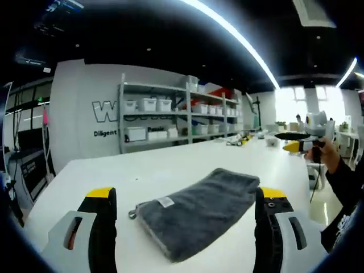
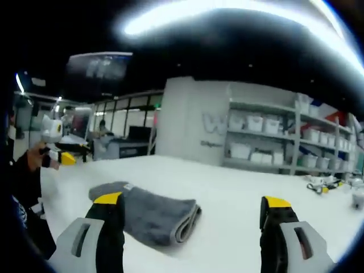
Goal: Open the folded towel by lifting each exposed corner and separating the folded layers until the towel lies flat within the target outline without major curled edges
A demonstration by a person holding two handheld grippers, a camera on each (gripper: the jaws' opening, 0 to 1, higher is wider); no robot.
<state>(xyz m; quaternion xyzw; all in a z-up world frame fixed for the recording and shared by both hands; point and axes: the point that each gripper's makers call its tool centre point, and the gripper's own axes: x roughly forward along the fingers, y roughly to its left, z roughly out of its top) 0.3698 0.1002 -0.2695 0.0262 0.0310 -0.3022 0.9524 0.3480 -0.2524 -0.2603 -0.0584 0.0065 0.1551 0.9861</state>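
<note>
1. Towel (image 1: 196, 211): grey, folded into a thick oblong and lying flat on the white table (image 1: 170, 165). It is my landmark for all positions below.
2. Left gripper view: a small white label (image 1: 165, 202) sits on the towel's top face near one end, and a short loop (image 1: 133, 214) sticks out from that same end.
3. My left gripper (image 1: 186, 227) hovers just short of the towel's near edge with its jaws wide apart. The towel shows in the gap between the yellow-tipped fingers (image 1: 101, 196). No contact that I can see.
4. My right gripper (image 2: 195, 227) is likewise spread wide with nothing between its jaws. In the right gripper view the towel (image 2: 149, 213) lies off toward the left-side finger (image 2: 108, 219), which overlaps its near corner. Whether they touch I cannot tell.
5. The folded edge (image 2: 190, 223) of the towel faces the middle of that view, with stacked layers visible.
6. Beyond the towel, past the far table edge, stands grey shelving (image 1: 182, 114) with white bins.
7. To the right of the towel in the left gripper view, my other gripper (image 1: 304, 139) is held up in my hand, well apart from the towel.
</note>
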